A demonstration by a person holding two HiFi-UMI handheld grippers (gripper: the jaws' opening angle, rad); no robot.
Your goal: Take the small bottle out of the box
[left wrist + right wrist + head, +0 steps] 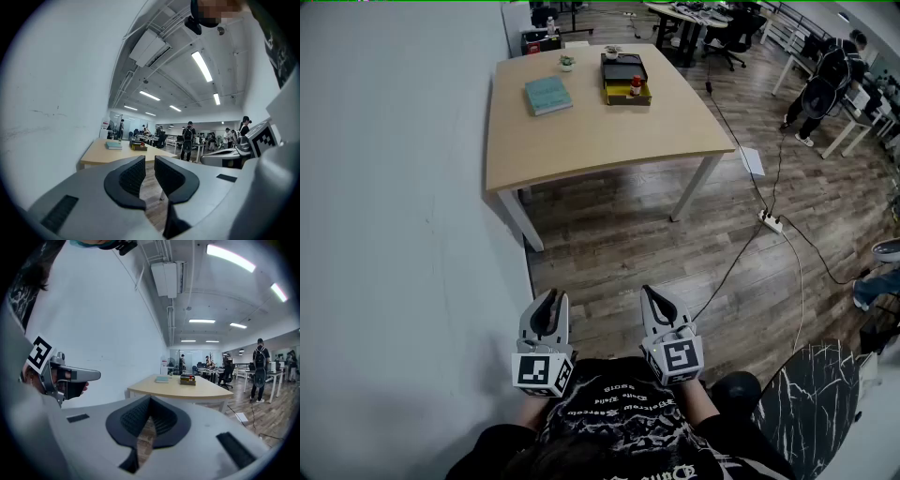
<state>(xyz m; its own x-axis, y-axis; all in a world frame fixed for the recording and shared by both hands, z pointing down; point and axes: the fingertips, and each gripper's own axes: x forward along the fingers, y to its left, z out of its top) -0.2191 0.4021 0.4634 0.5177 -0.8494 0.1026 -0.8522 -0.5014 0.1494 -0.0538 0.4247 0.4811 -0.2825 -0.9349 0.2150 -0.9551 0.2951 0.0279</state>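
Head view / tabletop (600, 131): at the far end of the frame, beside the wall, well apart from both grippers.
Head view / box (611, 95): on the tabletop's far half; yellow rim distinguishable, inner layout not.
Head view / small bottle (636, 86): upright inside the box; red cap visible, body too small to resolve.
Head view / book (547, 95): flat on the tabletop, left of the box, not touching it.
Head view / left gripper (550, 298), right gripper (651, 292): low in frame above the floor, close to the body; forearms cut off by the dark shirt.
Left gripper view / left gripper (150, 161): jaws slightly apart, narrow gap, nothing between.
Left gripper view / box (137, 146): tiny on the distant tabletop; bottle not separable.
Right gripper view / right gripper (150, 401): jaws closed, tips touching, empty.
Right gripper view / box (188, 380): distant; red speck on top, bottle outline unclear.
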